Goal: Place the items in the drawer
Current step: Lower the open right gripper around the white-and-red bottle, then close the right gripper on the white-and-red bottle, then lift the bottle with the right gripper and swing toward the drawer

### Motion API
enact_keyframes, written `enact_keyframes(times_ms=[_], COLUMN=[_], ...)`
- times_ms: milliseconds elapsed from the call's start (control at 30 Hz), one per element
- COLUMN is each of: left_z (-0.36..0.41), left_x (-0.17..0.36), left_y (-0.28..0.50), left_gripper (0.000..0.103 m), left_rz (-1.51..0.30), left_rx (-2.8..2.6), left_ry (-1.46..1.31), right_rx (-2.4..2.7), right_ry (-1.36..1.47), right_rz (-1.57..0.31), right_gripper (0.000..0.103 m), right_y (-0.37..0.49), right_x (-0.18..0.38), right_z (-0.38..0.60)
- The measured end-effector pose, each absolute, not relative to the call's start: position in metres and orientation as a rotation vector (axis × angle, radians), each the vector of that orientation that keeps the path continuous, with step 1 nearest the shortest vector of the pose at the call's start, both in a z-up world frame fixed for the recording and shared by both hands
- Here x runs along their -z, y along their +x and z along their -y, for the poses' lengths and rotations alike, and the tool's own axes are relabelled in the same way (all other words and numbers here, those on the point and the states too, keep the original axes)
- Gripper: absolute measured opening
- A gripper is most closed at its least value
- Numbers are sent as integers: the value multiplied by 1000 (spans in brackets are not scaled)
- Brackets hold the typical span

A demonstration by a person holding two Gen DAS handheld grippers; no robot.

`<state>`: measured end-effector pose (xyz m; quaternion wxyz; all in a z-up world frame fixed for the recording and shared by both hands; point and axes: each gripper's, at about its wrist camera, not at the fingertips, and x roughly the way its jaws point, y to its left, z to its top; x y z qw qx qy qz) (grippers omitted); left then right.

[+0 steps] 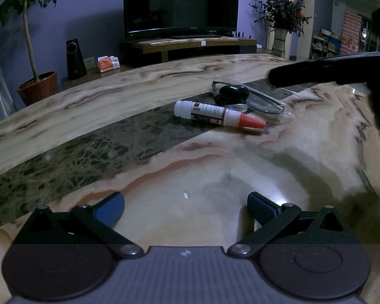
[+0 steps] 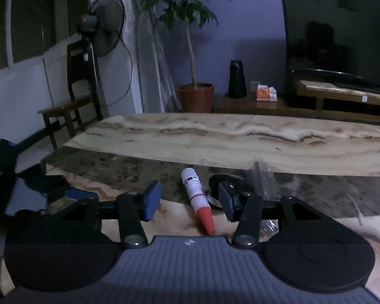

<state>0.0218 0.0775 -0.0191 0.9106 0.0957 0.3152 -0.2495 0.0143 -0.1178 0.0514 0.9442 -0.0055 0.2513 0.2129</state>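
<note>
Left wrist view: the left tool (image 1: 186, 209) hangs released over the marble worktop (image 1: 215, 167). Mid-worktop lies a white tube (image 1: 219, 114) with a red nozzle, label reading "5210", touching a black oval object (image 1: 231, 94) and clear glasses (image 1: 263, 98).

Right wrist view: the right tool (image 2: 188, 200) stands released and empty, the tube (image 2: 197, 197) beyond its pads; the label is unreadable here.

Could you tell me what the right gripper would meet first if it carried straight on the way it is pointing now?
Most likely the white tube with the red nozzle, lying on the table between the open jaws of the right gripper; depth is uncertain.
</note>
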Motion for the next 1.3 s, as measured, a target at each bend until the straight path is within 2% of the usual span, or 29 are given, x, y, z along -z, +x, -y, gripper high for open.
enact_keyframes(times_ms=[300, 733, 1033, 1100, 1167, 1200, 1300], left_z=[-77, -77, -77, -77, -77, -77, -78], left_x=[19, 19, 19, 19, 19, 19, 19], left_y=[22, 22, 22, 22, 22, 22, 22], left_gripper=[103, 103, 103, 103, 103, 103, 103], left_rz=[-650, -650, -650, -650, -650, -650, -650], left_rx=[515, 515, 515, 515, 515, 515, 515], left_ry=[197, 197, 197, 197, 197, 197, 197], right_rx=[-479, -475, -467, -464, -458, -456, -448], right_ry=[-63, -211, -164, -170, -171, -168, -164], right_rz=[-633, -614, -647, -653, -649, -645, -635], right_gripper=[53, 53, 52, 48, 30, 27, 26], right_y=[51, 76, 86, 86, 85, 84, 82], right_x=[-25, -12, 3, 2, 2, 2, 3], right_z=[95, 65, 69, 69, 69, 70, 70])
